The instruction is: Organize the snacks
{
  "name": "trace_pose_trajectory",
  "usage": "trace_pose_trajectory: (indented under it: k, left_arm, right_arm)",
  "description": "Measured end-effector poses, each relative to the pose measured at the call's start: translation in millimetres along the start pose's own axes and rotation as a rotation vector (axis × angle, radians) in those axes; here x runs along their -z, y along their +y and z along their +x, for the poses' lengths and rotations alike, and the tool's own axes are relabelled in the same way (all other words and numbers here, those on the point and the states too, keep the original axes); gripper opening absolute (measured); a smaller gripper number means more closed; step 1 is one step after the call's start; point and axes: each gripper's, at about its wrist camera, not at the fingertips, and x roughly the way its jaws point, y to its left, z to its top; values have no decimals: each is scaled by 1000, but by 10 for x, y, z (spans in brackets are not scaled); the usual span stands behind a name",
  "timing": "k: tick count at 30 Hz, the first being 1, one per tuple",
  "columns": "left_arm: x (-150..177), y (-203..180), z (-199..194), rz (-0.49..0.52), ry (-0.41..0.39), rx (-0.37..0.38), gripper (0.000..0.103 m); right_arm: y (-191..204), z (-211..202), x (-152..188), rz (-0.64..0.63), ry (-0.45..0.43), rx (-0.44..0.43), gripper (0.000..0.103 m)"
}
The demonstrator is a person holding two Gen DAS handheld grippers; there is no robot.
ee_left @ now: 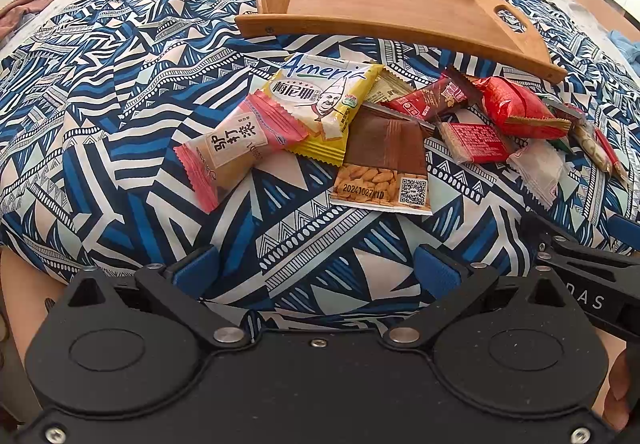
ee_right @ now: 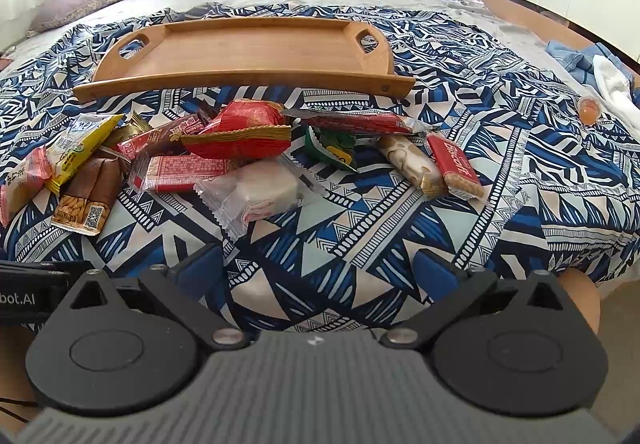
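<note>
An empty bamboo tray (ee_right: 248, 47) with cut-out handles waits on a bed's blue-and-white geometric quilt (ee_right: 360, 244), while a heap of crinkly foil and plastic snack packets (ee_right: 240, 147) lies just in front of it, none yet sorted. The left gripper (ee_left: 316, 272) and right gripper (ee_right: 320, 272) hang near the bed's edge, jaws apart and holding nothing. By the look of it, the organizing has not begun.

snacks (ee_right: 248, 159): assorted wrapped packets, heaped flat on the patterned bedspread
tray (ee_right: 248, 47): wooden, empty, just behind them
</note>
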Motion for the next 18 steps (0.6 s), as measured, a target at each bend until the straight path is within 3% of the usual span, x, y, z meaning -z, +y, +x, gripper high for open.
trace_pose_trajectory:
  k: [10, 18]
  left_arm:
    - [5, 0, 17, 3, -10, -2, 103]
    - [26, 27, 2, 0, -29, 9, 103]
  right_arm:
    - [-19, 0, 14, 5, -17, -5, 103]
    - [-32, -34, 113, 12, -80, -10, 103]
